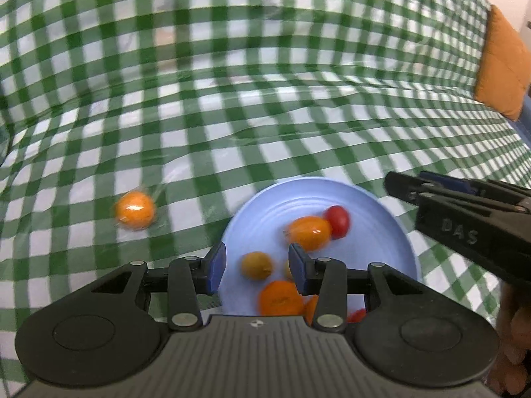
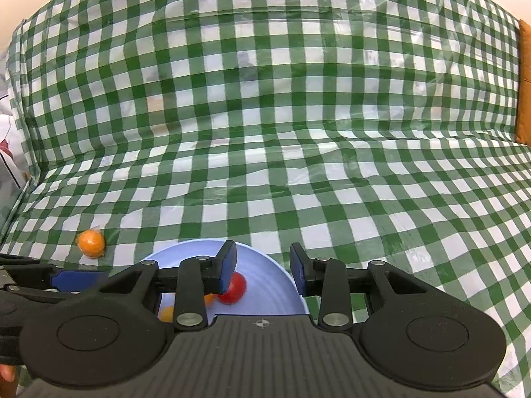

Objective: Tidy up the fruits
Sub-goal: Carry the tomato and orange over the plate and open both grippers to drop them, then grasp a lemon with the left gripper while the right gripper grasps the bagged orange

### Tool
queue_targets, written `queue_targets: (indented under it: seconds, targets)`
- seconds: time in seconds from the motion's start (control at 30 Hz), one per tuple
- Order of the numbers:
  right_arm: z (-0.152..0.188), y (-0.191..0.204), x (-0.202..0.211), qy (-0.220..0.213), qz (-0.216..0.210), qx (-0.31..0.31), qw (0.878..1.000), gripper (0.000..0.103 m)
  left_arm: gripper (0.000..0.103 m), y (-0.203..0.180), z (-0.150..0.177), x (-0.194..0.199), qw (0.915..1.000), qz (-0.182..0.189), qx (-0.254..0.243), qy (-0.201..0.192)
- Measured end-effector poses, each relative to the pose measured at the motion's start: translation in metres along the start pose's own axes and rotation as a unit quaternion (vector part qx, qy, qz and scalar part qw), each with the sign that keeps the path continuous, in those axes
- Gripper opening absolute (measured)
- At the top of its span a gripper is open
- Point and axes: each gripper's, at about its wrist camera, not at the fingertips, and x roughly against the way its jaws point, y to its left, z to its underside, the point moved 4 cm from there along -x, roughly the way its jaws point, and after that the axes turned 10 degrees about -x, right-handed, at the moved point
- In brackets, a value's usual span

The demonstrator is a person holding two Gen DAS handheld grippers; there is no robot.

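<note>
A light blue plate lies on the green checked cloth and holds several small fruits: a red tomato, an orange tomato, a small yellow-orange fruit and orange pieces. A wrapped orange fruit lies on the cloth left of the plate; it also shows in the right wrist view. My left gripper is open and empty above the plate's near left part. My right gripper is open and empty above the plate, near the red tomato.
The green and white checked cloth covers the whole surface and rises at the back. An orange cushion stands at the far right edge. The right gripper's body reaches in from the right of the plate.
</note>
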Motion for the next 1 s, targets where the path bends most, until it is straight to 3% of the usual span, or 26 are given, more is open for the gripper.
queue_targets:
  seconds: [0.4,0.63,0.8,0.83,0.87,1.0]
  targets:
    - [-0.005,0.045,-0.008,0.005,-0.037,0.013,0.999,0.037,0.046,0.086,0.032,0.020,0.9964,-0.069,0.042,0.026]
    - [-0.006,0.078,-0.017,0.011,-0.064,0.015,0.998,0.037,0.046,0.135,0.067,0.021,0.9950,-0.041,0.049,0.077]
    - [0.001,0.103,-0.025,0.019,-0.080,0.025,0.996,0.037,0.046,0.133,0.089,0.019,0.9946,0.000,0.034,0.098]
    - [0.003,0.109,-0.027,0.021,-0.084,0.026,0.996,0.037,0.043,0.132,0.092,0.018,0.9943,0.001,0.029,0.103]
    - [0.005,0.113,-0.029,0.025,-0.087,0.028,0.996,0.037,0.030,0.131,0.094,0.016,0.9942,-0.001,0.021,0.106]
    - [0.012,0.132,-0.041,0.039,-0.103,0.034,0.993,0.041,0.027,0.135,0.093,0.018,0.9957,-0.016,0.008,0.091]
